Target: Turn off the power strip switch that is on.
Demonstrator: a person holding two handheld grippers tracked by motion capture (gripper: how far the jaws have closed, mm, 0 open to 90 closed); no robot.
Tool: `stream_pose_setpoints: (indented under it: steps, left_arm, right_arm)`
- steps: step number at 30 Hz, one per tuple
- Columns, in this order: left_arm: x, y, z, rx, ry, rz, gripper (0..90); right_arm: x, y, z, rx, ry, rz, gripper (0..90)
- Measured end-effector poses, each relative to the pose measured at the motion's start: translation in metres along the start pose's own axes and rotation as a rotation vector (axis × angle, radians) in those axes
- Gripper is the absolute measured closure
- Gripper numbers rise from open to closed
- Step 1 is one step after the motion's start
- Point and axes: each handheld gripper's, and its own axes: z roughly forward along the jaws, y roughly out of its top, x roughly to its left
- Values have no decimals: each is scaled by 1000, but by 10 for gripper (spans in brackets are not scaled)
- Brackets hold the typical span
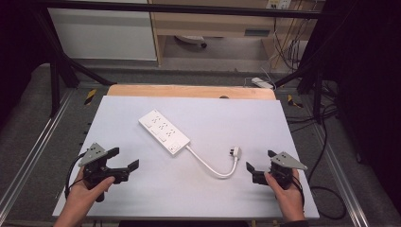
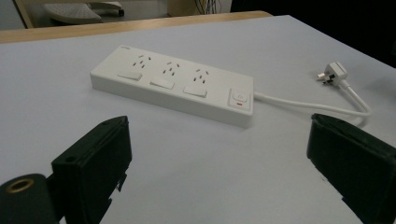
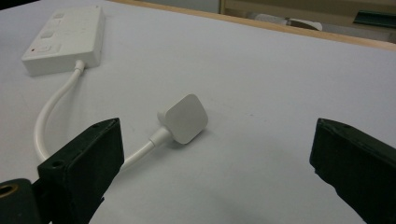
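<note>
The right tool (image 1: 259, 165), jaws wide apart and empty, is best brought low over the flat white plastic plug (image 3: 186, 118), squared to its body so the cable stays outside the grip. The left tool (image 1: 124, 159), also spread and empty, is well placed to steady the white rectangular plastic power strip (image 1: 164, 131). The strip lies diagonally mid-counter on the pale grey counter (image 1: 227, 118), with three sockets and a switch, its short white cable (image 1: 212, 168) looping to the plug near the right tool.

I see the power strip (image 1: 164, 132) lying mid-counter (image 1: 227, 198), its plug (image 1: 235, 152) to the right. My left tongs (image 1: 124, 159) and right tongs (image 1: 259, 161) flank them.
</note>
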Motion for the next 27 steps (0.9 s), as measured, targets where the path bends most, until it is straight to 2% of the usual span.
stream_pose_setpoints:
  steps: [7,21,24,27]
  left_arm:
    - [-4,6,-1,1,-12,13,65]
    - [-3,11,8,-5,-34,0,64]
    - [-2,14,9,-16,-23,22,63]
    - [-2,16,11,-17,-25,18,62]
  right_arm:
    - [1,0,-1,-5,1,-1,32]
    - [3,0,-1,-4,4,-3,31]
    - [3,0,-1,0,9,-4,31]
    - [3,0,-1,2,15,-3,31]
